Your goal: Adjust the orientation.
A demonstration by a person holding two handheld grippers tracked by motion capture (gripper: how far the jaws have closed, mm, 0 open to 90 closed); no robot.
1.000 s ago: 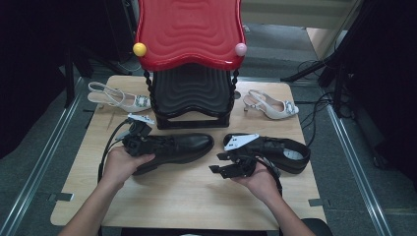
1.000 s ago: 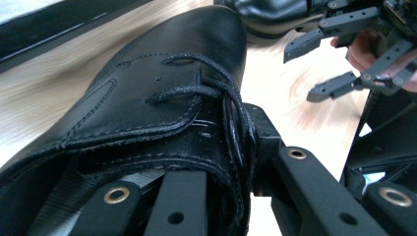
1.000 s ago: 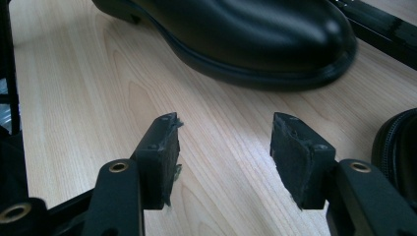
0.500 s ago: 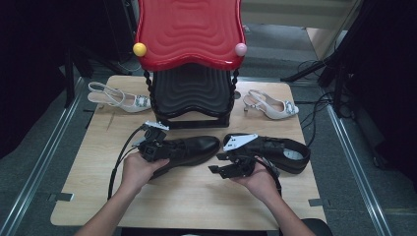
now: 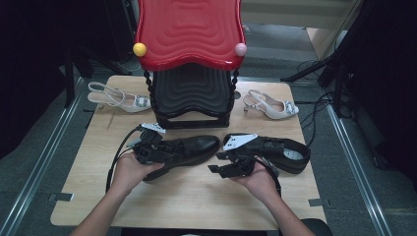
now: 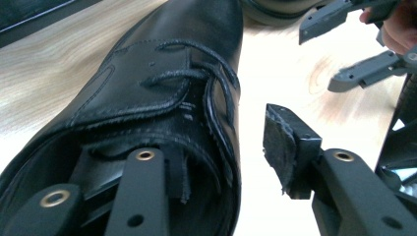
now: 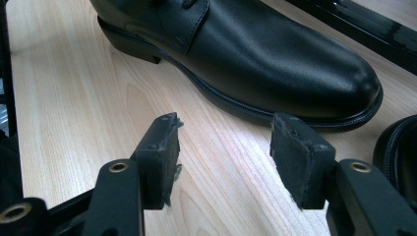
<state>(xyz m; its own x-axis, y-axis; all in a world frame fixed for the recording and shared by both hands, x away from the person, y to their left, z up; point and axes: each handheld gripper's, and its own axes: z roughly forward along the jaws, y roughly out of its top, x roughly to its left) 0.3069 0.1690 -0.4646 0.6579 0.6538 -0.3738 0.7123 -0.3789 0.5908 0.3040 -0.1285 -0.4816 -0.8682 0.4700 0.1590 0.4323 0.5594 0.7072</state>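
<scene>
Two black leather lace-up shoes lie on the wooden table [image 5: 187, 196]. The left shoe [image 5: 194, 146] points right, and my left gripper [image 5: 164, 152] sits at its heel end. In the left gripper view this gripper [image 6: 214, 142] is open, with one jaw inside the shoe [image 6: 162, 73] opening and the other outside its side wall. My right gripper [image 5: 215, 162] is open and holds nothing. It hovers low over bare wood between the shoes. Its own view [image 7: 223, 142] faces the left shoe's toe [image 7: 255, 49]. The right shoe [image 5: 285, 150] lies just behind the right hand.
A black ribbed stand [image 5: 192, 96] under a red wavy top [image 5: 189, 29] occupies the table's far middle. One white slingback heel [image 5: 118, 98] lies at the far left and another [image 5: 273, 105] at the far right. Cables run along the floor on the right.
My left gripper moved right and a little nearer, onto the left shoe's opening, and that shoe shifted slightly right. The right gripper and right shoe stayed put.
</scene>
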